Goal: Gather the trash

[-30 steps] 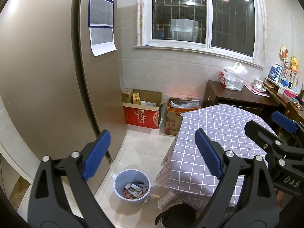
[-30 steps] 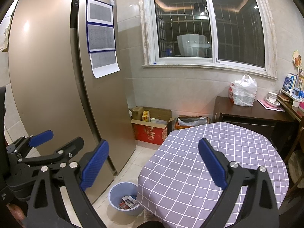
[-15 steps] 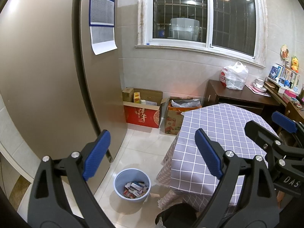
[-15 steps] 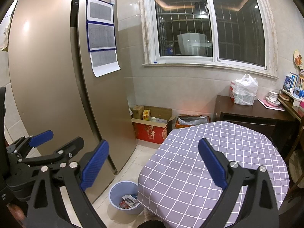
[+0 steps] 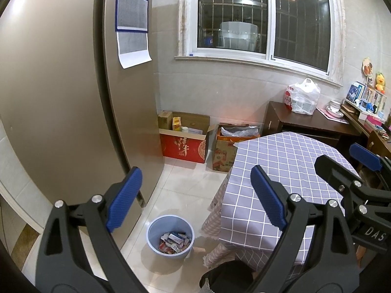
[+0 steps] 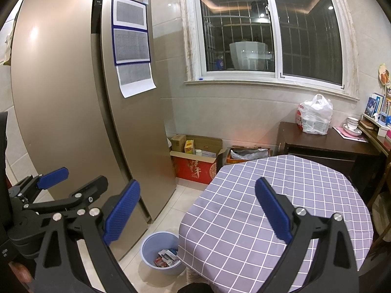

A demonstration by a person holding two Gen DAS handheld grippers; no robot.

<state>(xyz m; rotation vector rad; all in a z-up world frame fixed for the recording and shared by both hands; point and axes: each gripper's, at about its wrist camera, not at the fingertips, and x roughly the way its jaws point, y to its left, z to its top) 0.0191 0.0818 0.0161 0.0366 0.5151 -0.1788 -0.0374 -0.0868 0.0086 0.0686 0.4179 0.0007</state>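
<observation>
left gripper [image 5: 195,207] spread wide, empty | right gripper [image 6: 196,212] likewise | round blue plastic bin [image 5: 170,236] (already holding wrappers) beside checked-cloth table [image 6: 281,207] | scan around bin before reaching

Bin [image 5: 170,236] on the floor between fridge [image 5: 61,97] and table [image 5: 281,183], boxes [image 5: 185,139] behind under the window [image 5: 256,17].

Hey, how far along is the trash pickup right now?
Done, it seems: the blue bin on the floor beside the checked tablecloth already holds small packets and wrappers. In hand: nothing; the left tool and right tool are both open and empty. Left: no loose trash shows on the table or floor.
</observation>
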